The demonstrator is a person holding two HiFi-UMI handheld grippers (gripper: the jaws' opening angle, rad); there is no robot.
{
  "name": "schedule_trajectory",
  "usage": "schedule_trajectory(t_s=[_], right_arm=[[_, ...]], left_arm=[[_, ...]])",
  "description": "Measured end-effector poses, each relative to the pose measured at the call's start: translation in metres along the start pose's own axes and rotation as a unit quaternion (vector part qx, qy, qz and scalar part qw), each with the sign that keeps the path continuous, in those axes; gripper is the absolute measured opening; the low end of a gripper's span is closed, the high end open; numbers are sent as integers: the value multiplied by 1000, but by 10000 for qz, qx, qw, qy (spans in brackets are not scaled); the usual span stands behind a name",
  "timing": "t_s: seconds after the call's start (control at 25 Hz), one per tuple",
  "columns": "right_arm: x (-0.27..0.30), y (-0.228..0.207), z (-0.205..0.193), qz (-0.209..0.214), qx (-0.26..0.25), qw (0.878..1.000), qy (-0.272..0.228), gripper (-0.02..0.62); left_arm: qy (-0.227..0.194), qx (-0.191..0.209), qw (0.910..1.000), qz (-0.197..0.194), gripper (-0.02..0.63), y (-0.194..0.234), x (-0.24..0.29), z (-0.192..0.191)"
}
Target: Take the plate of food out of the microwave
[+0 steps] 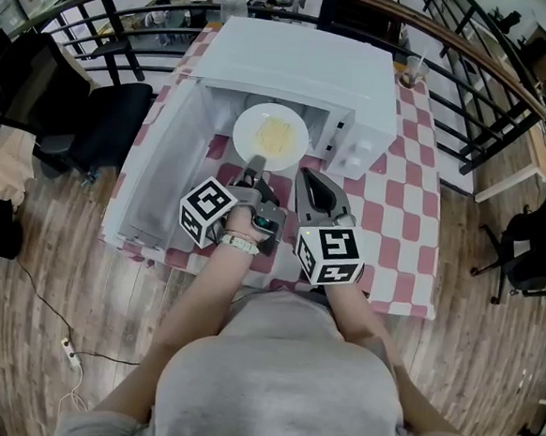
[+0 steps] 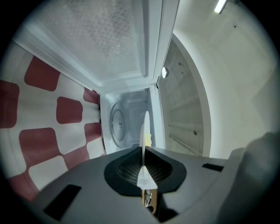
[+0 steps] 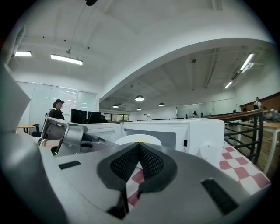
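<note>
Plate (image 1: 271, 135) with yellow food (image 1: 275, 135) sits at the open mouth of the microwave (image 1: 303, 69), door (image 1: 154, 175) swung out to the left. It looks off the glass turntable (image 2: 117, 122); can't tell if it is fully clear of the cavity.

Left gripper (image 1: 255, 169) is the 1 on it: jaws clamped narrow on the plate's near rim, plate straight ahead of the jaws and edge-on in the left gripper view. The plate reaches away from the gripper toward the cavity, so the way out is straight back toward the person over the checked table (image 1: 402, 194).

Right gripper (image 1: 306, 175) is just beside the left one, near the plate rim but not touching it, jaws together with nothing in them.
</note>
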State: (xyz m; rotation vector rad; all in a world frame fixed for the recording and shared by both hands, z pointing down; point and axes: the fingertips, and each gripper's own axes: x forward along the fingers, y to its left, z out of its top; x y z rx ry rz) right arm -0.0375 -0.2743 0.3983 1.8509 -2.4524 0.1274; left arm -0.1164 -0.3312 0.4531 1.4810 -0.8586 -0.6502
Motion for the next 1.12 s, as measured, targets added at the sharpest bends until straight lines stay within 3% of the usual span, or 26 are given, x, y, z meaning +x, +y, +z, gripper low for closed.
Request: schedule_trajectory(t_s=[1.12], right_arm=[[2,5,-7,-71,-32,9999,108,26]], left_arm=[[-25,-169,9998,-103,17,1,-10,2]])
